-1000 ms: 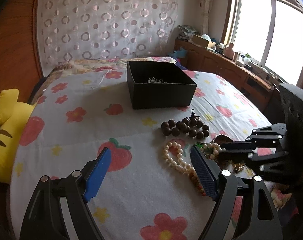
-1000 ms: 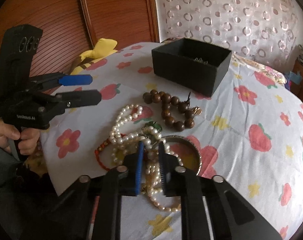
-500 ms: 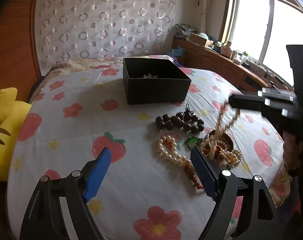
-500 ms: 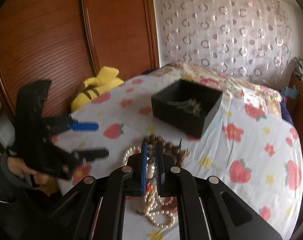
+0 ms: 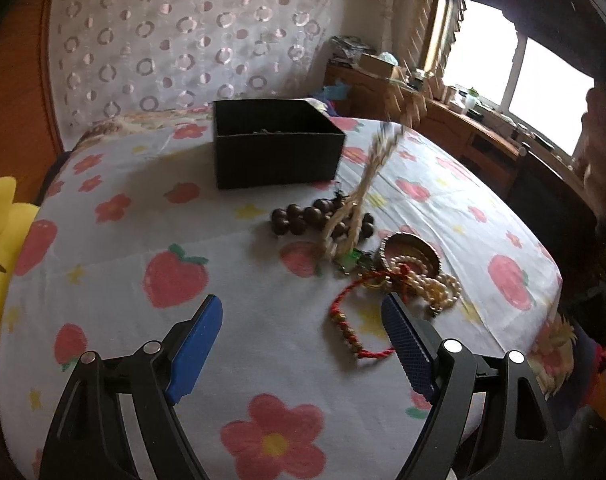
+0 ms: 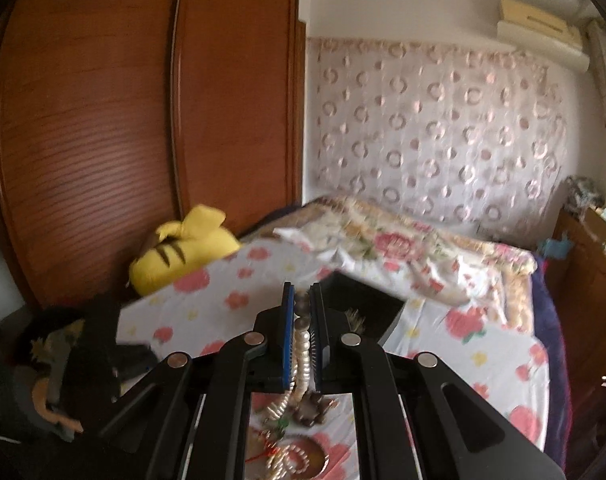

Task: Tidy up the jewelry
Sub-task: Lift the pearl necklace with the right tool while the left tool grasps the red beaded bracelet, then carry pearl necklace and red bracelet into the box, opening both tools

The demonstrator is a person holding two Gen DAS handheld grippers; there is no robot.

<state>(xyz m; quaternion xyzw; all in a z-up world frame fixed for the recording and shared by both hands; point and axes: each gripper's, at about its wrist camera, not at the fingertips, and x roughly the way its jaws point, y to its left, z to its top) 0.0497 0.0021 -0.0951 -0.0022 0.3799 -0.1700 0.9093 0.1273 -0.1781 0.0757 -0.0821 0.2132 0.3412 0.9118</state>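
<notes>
- One strand decides the coming move: the pearl necklace (image 6: 301, 354), pinched between the nearly closed jaws of my right gripper (image 6: 301, 312). In my left wrist view it hangs as a blurred, stretched line (image 5: 363, 188) from high at about 1 o'clock down to the jewelry pile.
- Its long axis runs steeply, top end toward the black box (image 5: 277, 156), tail down among the brown bead bracelet (image 5: 303, 218).
- From my right gripper the box (image 6: 363, 304) sits just past the fingertips at roughly 1 o'clock, so I judge this hand far nearer to the drop than the other.
- My left gripper (image 5: 303, 344) stands wide and holds nothing, low over the bedsheet (image 5: 223, 264); the box lies at its 12 o'clock, well apart.
- At my left gripper's 1 o'clock, near its right finger, lie the red cord bracelet (image 5: 343, 320), a round bangle (image 5: 413, 246) and more pearls (image 5: 439, 286).
- I cannot tell whether the tail is clear of the pile or caught in it; a snag could drag other pieces along.
</notes>
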